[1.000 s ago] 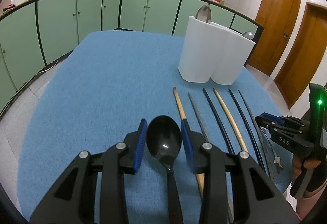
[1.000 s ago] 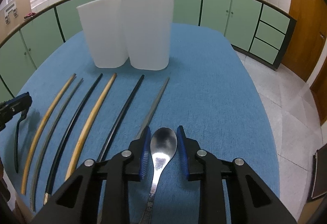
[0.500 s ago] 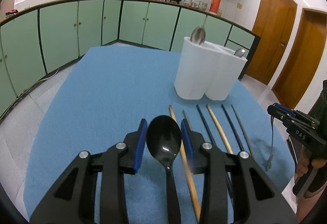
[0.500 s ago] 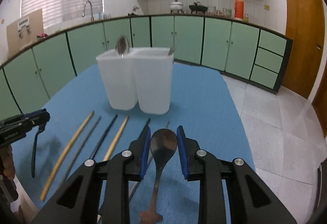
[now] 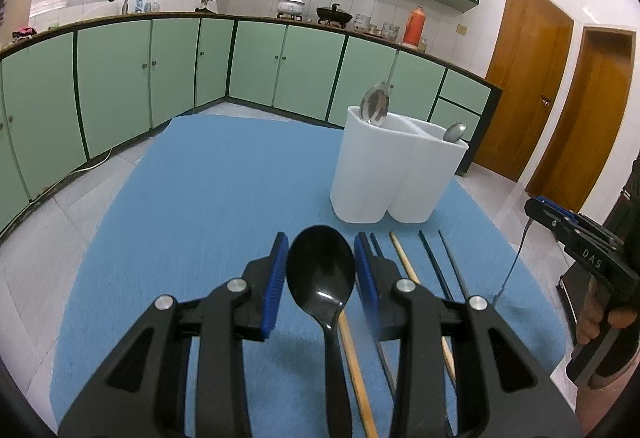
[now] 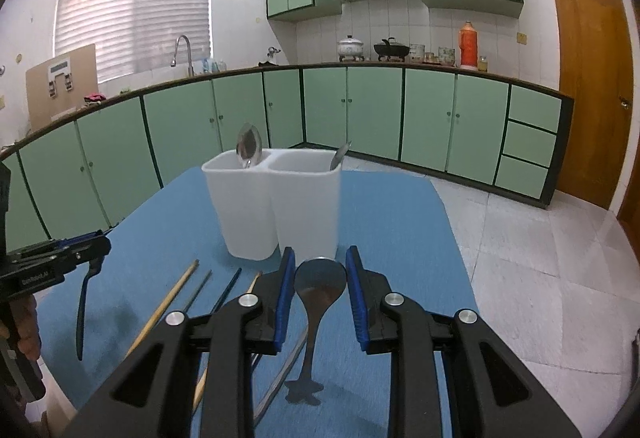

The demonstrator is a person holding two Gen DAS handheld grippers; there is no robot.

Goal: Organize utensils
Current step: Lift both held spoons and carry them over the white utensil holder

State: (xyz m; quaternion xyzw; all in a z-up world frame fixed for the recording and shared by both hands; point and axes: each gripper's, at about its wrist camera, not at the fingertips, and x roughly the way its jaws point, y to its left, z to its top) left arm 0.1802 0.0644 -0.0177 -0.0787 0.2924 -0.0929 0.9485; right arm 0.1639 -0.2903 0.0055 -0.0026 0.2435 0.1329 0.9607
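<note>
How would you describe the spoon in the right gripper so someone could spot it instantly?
On the blue table, in front of the white two-compartment holder, the right gripper holds a silver metal spoon off the cloth between its blue fingers. Unlike the left gripper's black spoon, it is shiny steel.

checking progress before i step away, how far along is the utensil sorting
Done: one metal spoon stands in each half of the white two-compartment holder. In hand: left gripper holds a black plastic spoon, right gripper a steel spoon. Left: chopsticks on the blue cloth.
</note>
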